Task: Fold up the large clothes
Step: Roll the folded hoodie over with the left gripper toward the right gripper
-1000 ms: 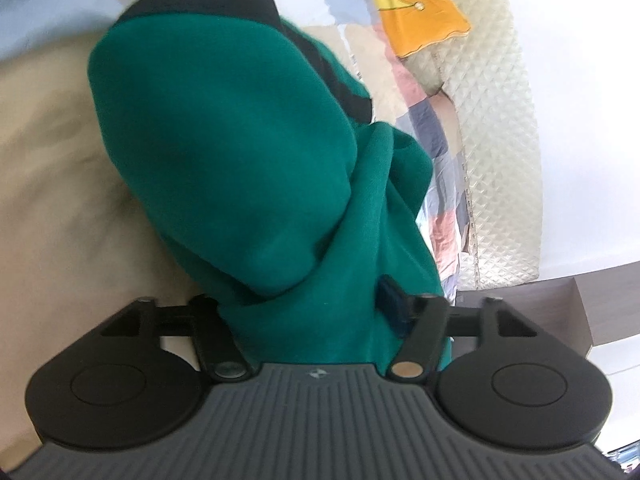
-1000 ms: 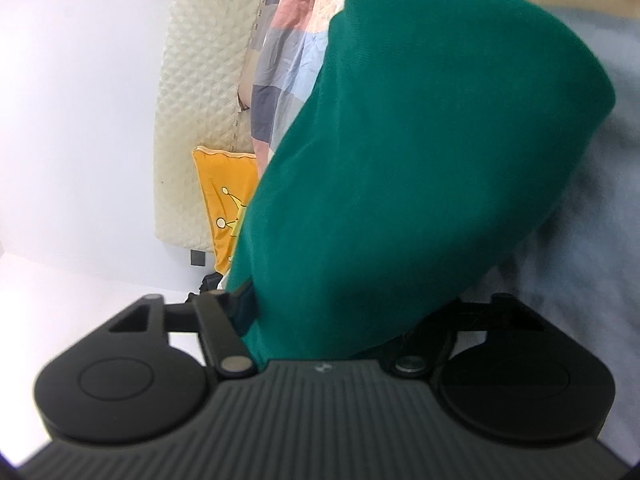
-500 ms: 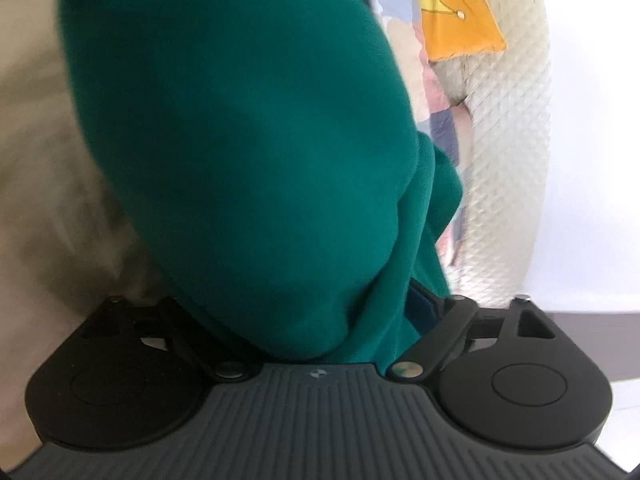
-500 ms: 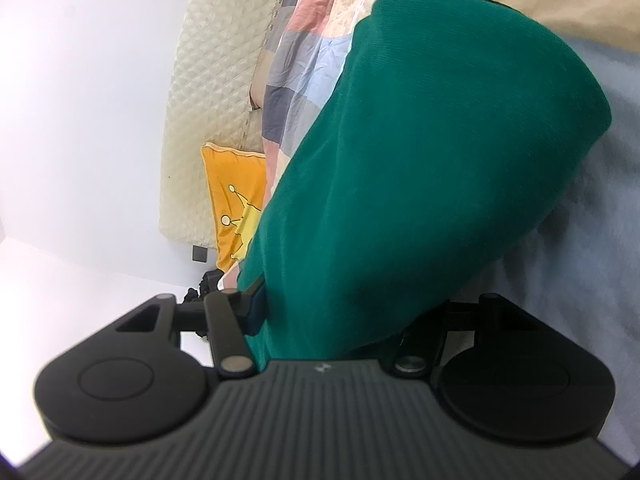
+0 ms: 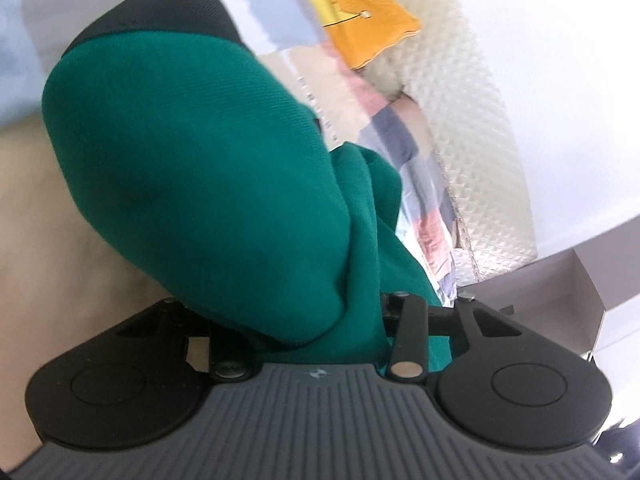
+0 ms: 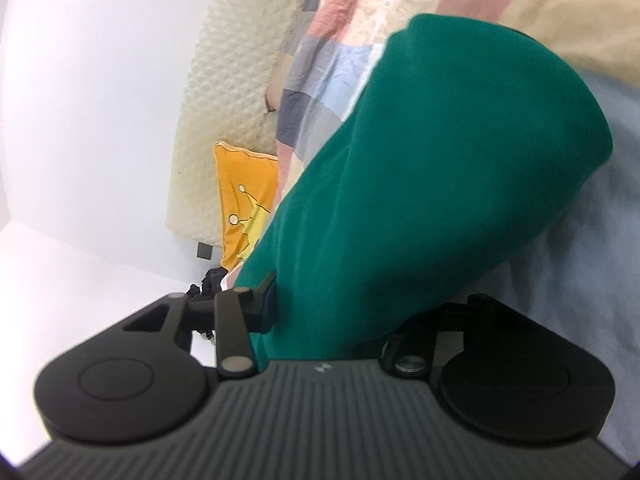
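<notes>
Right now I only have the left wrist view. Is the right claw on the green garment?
Observer: Yes. The green garment runs between the fingers of the right claw, whose jaws are closing; one pad presses on the cloth's edge.
Operator: What lies under that end?
Observer: Pale blue bedding, below and to the right of the cloth in the right wrist view.
Operator: Anything by the wall on that side?
Observer: A small dark square low on the white wall, just left of the orange cushion.
</notes>
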The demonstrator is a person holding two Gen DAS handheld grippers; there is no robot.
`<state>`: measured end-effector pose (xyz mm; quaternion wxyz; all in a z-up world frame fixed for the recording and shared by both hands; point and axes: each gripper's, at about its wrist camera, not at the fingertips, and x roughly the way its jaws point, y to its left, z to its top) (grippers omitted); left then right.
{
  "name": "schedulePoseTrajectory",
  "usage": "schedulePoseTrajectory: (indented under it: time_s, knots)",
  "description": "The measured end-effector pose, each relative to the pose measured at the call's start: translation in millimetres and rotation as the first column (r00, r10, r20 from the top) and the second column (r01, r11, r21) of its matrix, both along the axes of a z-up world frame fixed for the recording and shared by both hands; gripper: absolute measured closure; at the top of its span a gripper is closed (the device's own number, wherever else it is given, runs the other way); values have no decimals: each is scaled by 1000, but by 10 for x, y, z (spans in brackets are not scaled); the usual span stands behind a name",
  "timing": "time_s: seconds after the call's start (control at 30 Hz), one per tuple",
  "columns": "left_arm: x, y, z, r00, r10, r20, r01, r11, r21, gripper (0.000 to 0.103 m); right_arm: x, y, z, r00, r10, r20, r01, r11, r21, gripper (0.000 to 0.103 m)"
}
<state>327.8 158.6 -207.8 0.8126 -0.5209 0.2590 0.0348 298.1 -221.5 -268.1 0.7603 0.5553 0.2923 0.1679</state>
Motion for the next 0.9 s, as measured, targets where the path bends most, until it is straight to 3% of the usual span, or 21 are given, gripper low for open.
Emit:
schedulePoseTrajectory:
  time_s: [0.33,0.6,0.67,0.9]
  knots:
    - [-232,4,258,999,-16,34,14,998,64,58,-133,-27,216,998,49,41,-48,999,-24,64]
    - [-357,-55,507,996,-75,42,69,989,129,58,-499,-95,511,991,111,74,-107,993,-59,69]
    - [-563,-19,667,995,-85,42,78,986,149,58,-585,-96,573,989,112,93,-106,992,-63,69]
    - [-1152,16,822,993,-118,10,115,979,168,58,-1030,-156,692,985,138,103,-128,987,-101,73]
